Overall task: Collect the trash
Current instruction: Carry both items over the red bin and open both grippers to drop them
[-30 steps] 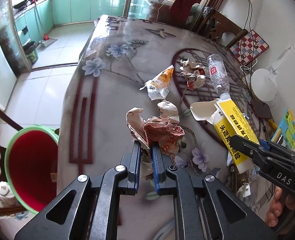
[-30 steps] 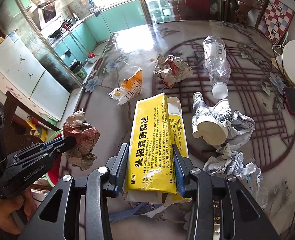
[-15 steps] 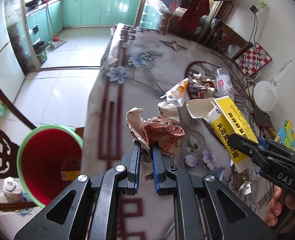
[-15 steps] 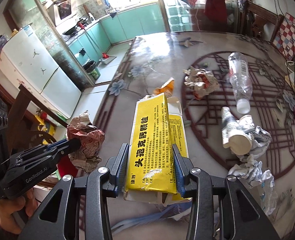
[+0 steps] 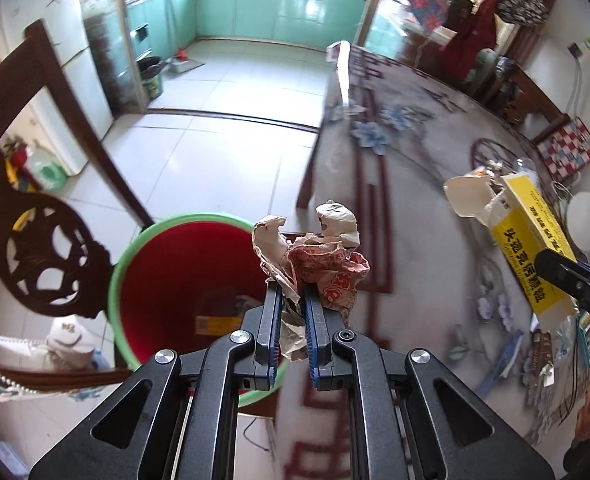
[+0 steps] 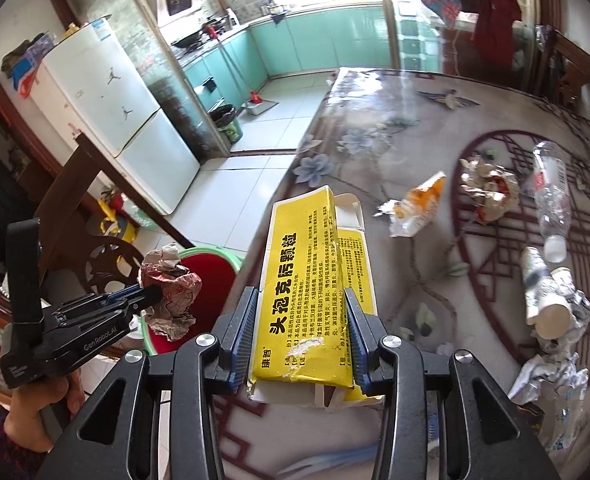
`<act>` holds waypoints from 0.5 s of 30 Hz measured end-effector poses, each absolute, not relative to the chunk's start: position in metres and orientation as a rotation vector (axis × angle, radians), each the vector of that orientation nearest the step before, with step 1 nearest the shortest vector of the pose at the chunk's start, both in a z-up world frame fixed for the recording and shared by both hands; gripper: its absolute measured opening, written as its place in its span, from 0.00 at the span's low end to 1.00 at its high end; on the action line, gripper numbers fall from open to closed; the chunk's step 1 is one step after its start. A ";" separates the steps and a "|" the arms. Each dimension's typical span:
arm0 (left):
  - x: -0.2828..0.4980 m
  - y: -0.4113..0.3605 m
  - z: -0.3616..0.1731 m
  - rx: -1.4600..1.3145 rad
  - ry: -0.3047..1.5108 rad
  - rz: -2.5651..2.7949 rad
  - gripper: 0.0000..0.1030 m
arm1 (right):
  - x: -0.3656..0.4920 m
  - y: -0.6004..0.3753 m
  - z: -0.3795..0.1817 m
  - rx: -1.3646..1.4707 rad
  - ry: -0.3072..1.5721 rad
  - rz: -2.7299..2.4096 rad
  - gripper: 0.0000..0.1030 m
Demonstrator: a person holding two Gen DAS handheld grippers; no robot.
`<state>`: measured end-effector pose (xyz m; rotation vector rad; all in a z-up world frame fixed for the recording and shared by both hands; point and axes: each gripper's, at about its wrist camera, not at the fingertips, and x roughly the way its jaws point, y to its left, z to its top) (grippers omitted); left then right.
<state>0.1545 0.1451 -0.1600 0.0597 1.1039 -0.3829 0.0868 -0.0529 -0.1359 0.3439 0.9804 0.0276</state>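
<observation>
My left gripper is shut on a crumpled red and brown paper wad and holds it at the table's left edge, just right of a red bin with a green rim on the floor. The wad and the bin also show in the right wrist view. My right gripper is shut on a flattened yellow box and holds it above the table; the box also shows at the right of the left wrist view.
On the table lie an orange wrapper, a crumpled paper ball, a clear plastic bottle, paper cups and crumpled foil. A dark carved wooden chair stands beside the bin.
Both grippers have moved left, off toward the table's edge. The red bin is now much closer to the left gripper's wad. Both grips are unchanged.
</observation>
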 end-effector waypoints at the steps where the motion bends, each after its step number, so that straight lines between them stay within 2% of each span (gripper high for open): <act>1: 0.156 0.151 -0.162 0.057 1.106 -0.368 0.10 | 0.090 -0.047 -0.137 0.341 0.984 0.047 0.38; 15: 0.164 0.204 -0.196 0.047 1.181 -0.225 0.11 | 0.131 0.022 -0.164 0.357 1.041 0.300 0.38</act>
